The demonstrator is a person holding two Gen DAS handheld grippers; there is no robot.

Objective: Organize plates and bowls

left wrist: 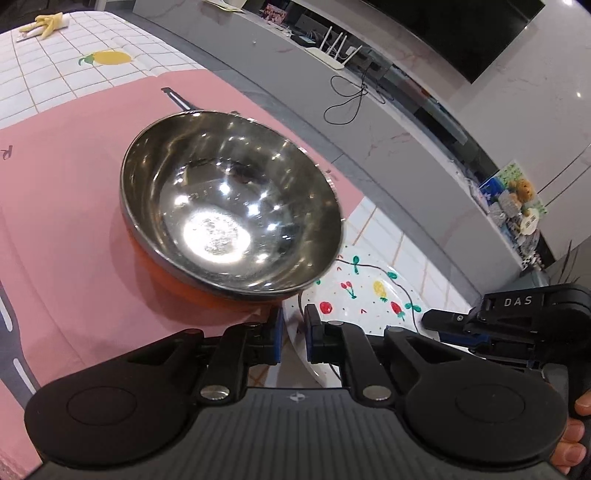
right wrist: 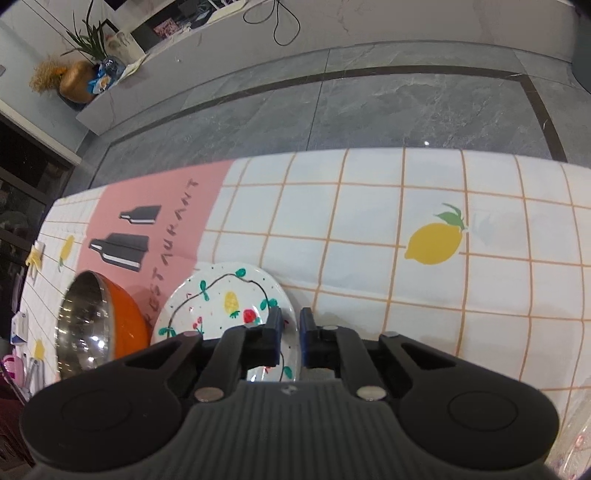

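Note:
A steel bowl [left wrist: 229, 206] with an orange outside [right wrist: 129, 325] sits on a pink mat [left wrist: 74, 184]. Just right of it lies a white plate [left wrist: 362, 291] painted with fruit. In the left wrist view the bowl's rim overlaps the plate's far left part. My left gripper [left wrist: 295, 334] is shut on the plate's left rim, which shows between the pads. My right gripper [right wrist: 291, 332] is shut on the opposite rim of the plate [right wrist: 221, 295], and it also shows as the right gripper [left wrist: 432, 326] at the right of the left wrist view.
The table wears a white checked cloth [right wrist: 369, 258] with lemon prints. Its far edge drops to a grey floor [right wrist: 332, 103]. A black utensil handle [left wrist: 177, 98] pokes out behind the bowl. A yellow item [left wrist: 46, 24] lies at the far corner. Fingers of a hand [left wrist: 576, 435] show bottom right.

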